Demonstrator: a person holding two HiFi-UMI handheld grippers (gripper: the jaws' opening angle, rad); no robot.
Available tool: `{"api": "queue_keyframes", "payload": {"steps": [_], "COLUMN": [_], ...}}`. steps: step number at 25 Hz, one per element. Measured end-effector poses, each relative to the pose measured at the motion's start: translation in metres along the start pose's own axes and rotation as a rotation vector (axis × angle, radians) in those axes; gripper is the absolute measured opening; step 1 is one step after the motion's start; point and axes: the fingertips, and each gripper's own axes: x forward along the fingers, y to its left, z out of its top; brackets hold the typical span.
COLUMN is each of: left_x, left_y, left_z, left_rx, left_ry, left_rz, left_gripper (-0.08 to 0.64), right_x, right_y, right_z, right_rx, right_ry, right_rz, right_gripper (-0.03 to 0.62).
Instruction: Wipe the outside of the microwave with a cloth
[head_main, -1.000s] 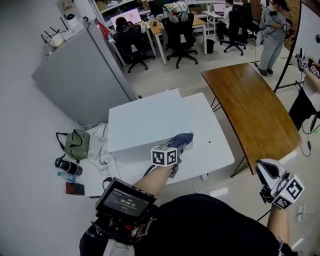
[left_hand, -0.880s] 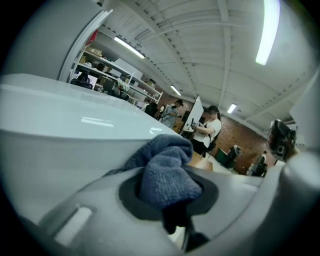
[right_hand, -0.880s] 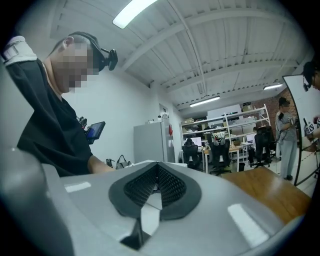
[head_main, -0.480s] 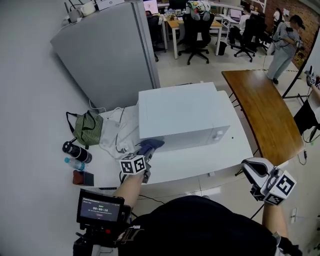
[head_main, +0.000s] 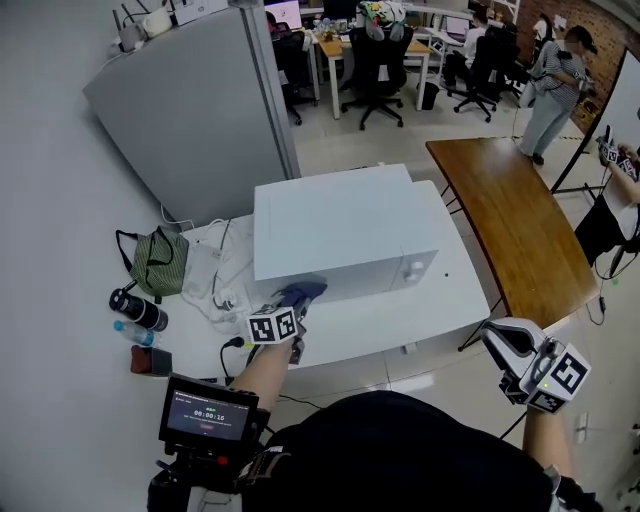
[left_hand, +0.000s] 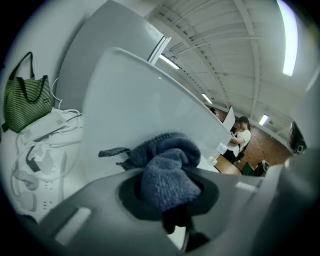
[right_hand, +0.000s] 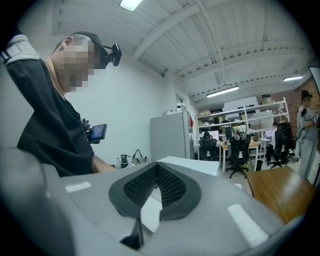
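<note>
The white microwave (head_main: 345, 225) stands on a white table (head_main: 445, 300). My left gripper (head_main: 296, 302) is shut on a bunched blue cloth (head_main: 302, 292), which presses against the microwave's front face near its lower left corner. In the left gripper view the cloth (left_hand: 167, 167) bulges out between the jaws, right against the microwave's white wall (left_hand: 145, 105). My right gripper (head_main: 507, 343) hangs off the table's right front side, away from the microwave, shut and holding nothing; its view shows the gripper's (right_hand: 156, 172) pads together and the microwave (right_hand: 192, 165) further off.
A green striped bag (head_main: 155, 262), white cables with a power strip (head_main: 215, 285), a black flask (head_main: 135, 308) and a small bottle (head_main: 135, 333) lie left of the microwave. A brown wooden table (head_main: 505, 220) stands to the right, a grey cabinet (head_main: 190, 110) behind. People and office chairs are farther back.
My left gripper slid the cloth from the middle of the microwave's top front edge leftward and down to the front left corner. The right gripper stayed where it was.
</note>
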Motion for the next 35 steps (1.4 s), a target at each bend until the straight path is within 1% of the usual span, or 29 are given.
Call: {"api": "queue_keyframes", "payload": {"steps": [3, 8, 10, 12, 15, 18, 20, 22, 27, 30, 32, 35], "left_x": [0.039, 0.108, 0.133, 0.154, 0.166, 0.157, 0.139, 0.110, 0.004, -0.045, -0.057, -0.049], "left_y": [-0.046, -0.133, -0.162, -0.188, -0.205, -0.203, -0.187, -0.151, -0.012, 0.055, 0.080, 0.094], "left_z": [-0.010, -0.024, -0.029, -0.031, -0.036, -0.037, -0.034, -0.033, -0.032, -0.032, -0.035, -0.037], "left_rx": [0.002, 0.048, 0.071, 0.098, 0.097, 0.096, 0.069, 0.030, -0.048, -0.075, -0.083, -0.075], "left_ry": [0.030, 0.096, 0.118, 0.139, 0.157, 0.140, 0.112, 0.080, 0.018, -0.003, 0.000, 0.016], "left_rz": [-0.001, -0.028, -0.048, -0.069, -0.083, -0.117, -0.122, -0.093, 0.061, 0.132, 0.151, 0.143], "left_gripper": [0.057, 0.057, 0.057, 0.057, 0.057, 0.057, 0.057, 0.057, 0.057, 0.057, 0.057, 0.057], "right_x": [-0.050, -0.133, -0.158, -0.175, -0.189, -0.183, -0.165, -0.136, -0.042, 0.003, 0.021, 0.030], "right_y": [-0.040, -0.108, -0.128, -0.140, -0.145, -0.136, -0.123, -0.104, -0.032, 0.012, 0.033, 0.050], "right_z": [-0.009, -0.023, -0.026, -0.029, -0.030, -0.030, -0.029, -0.025, -0.004, 0.007, 0.010, 0.005], "right_rx": [0.000, 0.029, 0.040, 0.042, 0.050, 0.058, 0.052, 0.033, -0.023, -0.021, -0.025, -0.044], "right_ry": [0.001, -0.011, -0.012, -0.009, -0.005, -0.001, 0.006, 0.011, 0.011, 0.000, 0.006, 0.036], "right_rz": [-0.042, -0.129, -0.157, -0.176, -0.197, -0.191, -0.170, -0.134, -0.003, 0.061, 0.083, 0.078], "right_gripper": [0.005, 0.005, 0.005, 0.005, 0.005, 0.005, 0.005, 0.005, 0.005, 0.005, 0.005, 0.005]}}
